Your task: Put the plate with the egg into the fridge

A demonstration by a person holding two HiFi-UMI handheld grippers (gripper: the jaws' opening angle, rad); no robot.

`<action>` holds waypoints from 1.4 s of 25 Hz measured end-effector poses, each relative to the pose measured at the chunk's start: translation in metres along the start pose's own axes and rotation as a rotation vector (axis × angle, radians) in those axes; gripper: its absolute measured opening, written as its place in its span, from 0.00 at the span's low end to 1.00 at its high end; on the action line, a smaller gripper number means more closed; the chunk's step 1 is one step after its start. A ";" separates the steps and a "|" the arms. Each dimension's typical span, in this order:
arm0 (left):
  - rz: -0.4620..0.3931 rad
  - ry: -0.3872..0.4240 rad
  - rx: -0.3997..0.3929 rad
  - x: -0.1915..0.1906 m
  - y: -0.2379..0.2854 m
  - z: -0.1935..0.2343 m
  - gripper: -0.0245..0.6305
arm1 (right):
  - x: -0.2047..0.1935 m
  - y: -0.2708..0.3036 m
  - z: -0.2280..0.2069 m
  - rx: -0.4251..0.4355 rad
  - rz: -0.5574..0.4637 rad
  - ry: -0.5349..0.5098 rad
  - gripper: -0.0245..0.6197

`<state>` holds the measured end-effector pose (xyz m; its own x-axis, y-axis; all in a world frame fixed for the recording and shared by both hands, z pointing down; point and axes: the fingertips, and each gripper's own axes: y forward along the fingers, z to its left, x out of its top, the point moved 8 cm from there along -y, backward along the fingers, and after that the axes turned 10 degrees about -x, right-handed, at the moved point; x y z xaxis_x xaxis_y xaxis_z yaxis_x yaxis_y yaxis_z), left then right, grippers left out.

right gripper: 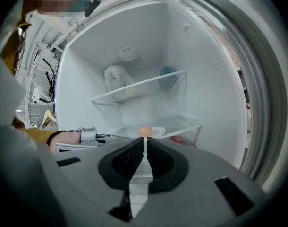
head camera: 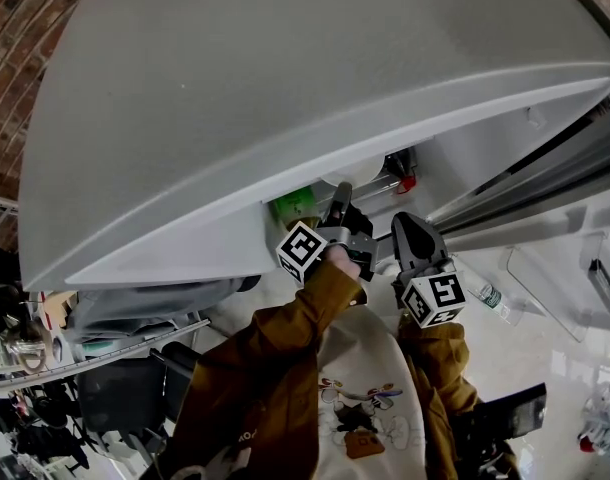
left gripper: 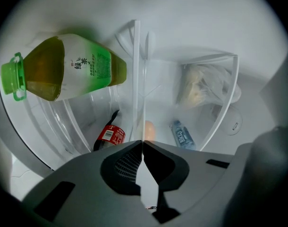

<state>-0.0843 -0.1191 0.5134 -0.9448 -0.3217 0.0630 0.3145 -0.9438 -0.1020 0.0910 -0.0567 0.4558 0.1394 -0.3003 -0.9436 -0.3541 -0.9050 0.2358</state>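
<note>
So the left gripper (left gripper: 143, 141) has its fingers clamped on the rim of the plate (right gripper: 159, 131). Its own view only catches the plate edge-on, as a thin white line up the middle of the frame, with the egg (left gripper: 149, 129) just past the tips. The right gripper view shows it properly: plate flat on the lower fridge shelf (right gripper: 186, 125), centre frame, egg on top. The right gripper (right gripper: 144, 142) has its fingers squeezed together on nothing. Only the left gripper view gets the green tea bottle (left gripper: 68, 70) at upper left and the cola bottle (left gripper: 110, 137) below it. The head view is mostly grey fridge door (head camera: 285, 88).
</note>
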 end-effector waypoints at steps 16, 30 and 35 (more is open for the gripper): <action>0.001 -0.012 -0.004 0.000 -0.003 0.001 0.07 | -0.010 0.077 -0.017 0.231 0.249 0.521 0.14; 0.004 -0.013 -0.002 -0.001 -0.003 0.001 0.07 | -0.010 0.107 -0.019 0.290 0.331 0.834 0.14; 0.008 -0.024 0.000 -0.001 -0.003 0.001 0.07 | -0.010 0.110 -0.016 0.272 0.357 0.831 0.14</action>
<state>-0.0839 -0.1163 0.5149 -0.9399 -0.3305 0.0855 0.3217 -0.9413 -0.1025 0.0652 -0.1582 0.4948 0.5583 -0.7595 -0.3337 -0.6919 -0.6482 0.3178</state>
